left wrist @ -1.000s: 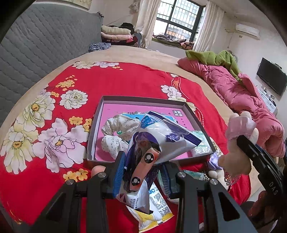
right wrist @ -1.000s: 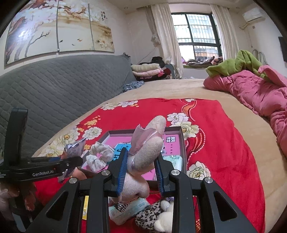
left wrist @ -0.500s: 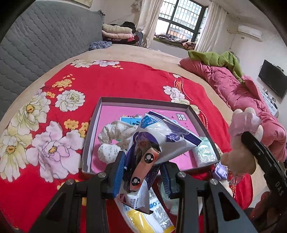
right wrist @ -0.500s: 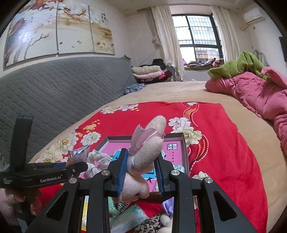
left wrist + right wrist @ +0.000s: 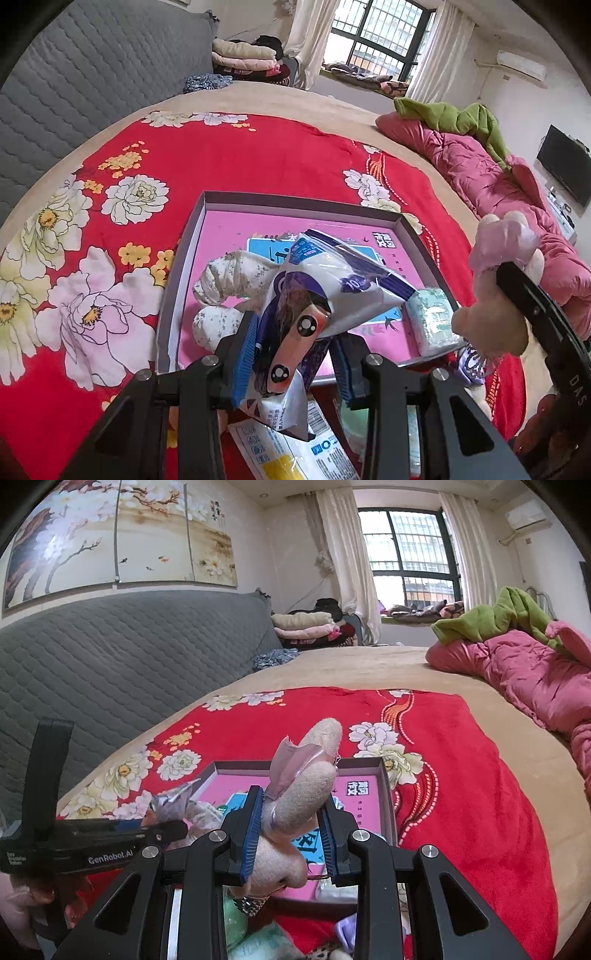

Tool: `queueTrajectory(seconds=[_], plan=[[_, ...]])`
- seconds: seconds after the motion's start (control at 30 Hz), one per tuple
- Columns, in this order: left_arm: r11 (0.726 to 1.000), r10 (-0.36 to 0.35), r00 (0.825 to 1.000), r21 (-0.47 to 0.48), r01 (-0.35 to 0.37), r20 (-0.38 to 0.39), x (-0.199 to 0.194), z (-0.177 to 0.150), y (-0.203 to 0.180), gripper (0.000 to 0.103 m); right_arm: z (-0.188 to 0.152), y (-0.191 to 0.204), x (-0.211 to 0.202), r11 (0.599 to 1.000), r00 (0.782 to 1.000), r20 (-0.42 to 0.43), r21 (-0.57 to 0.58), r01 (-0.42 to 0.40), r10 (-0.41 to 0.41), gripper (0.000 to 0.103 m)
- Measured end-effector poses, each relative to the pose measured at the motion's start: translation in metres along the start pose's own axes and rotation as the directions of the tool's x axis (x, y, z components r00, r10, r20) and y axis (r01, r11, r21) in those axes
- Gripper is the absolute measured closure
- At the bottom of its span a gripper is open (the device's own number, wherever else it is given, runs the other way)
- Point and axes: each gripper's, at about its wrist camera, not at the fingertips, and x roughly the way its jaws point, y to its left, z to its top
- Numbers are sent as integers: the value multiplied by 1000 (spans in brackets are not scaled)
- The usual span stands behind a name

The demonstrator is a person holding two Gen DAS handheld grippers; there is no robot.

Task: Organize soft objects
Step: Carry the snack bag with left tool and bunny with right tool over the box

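My left gripper (image 5: 295, 354) is shut on a white and purple plastic packet (image 5: 332, 288) and holds it above the near edge of a shallow grey box with a pink floor (image 5: 229, 236). A floral fabric scrunchie (image 5: 236, 273) and a pale green tissue pack (image 5: 432, 321) lie in the box. My right gripper (image 5: 291, 834) is shut on a beige plush toy with a pink bow (image 5: 306, 786), raised above the box (image 5: 364, 801). The toy also shows at the right of the left wrist view (image 5: 495, 295).
The box lies on a red floral blanket (image 5: 229, 162) over a bed. More packets (image 5: 280, 450) and soft items (image 5: 258, 945) lie below the grippers at the near edge. A pink quilt (image 5: 480, 173) is heaped at the right. A grey padded headboard (image 5: 110, 664) is at the left.
Both grippers have risen and moved forward over the box, each keeping hold of its item. The box now sits lower and closer in both views.
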Motion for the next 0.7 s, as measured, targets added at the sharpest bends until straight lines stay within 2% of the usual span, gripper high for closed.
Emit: queueTrajectory(seconds=[0.37, 0.7], plan=[[999, 19, 999, 32, -18, -32, 22, 0, -11, 65, 0, -7, 19, 1000, 1000, -10, -4, -9, 9, 73], [999, 26, 999, 34, -25, -46, 36, 4, -17, 65, -8, -11, 39, 1000, 996, -94, -6, -12, 11, 73]])
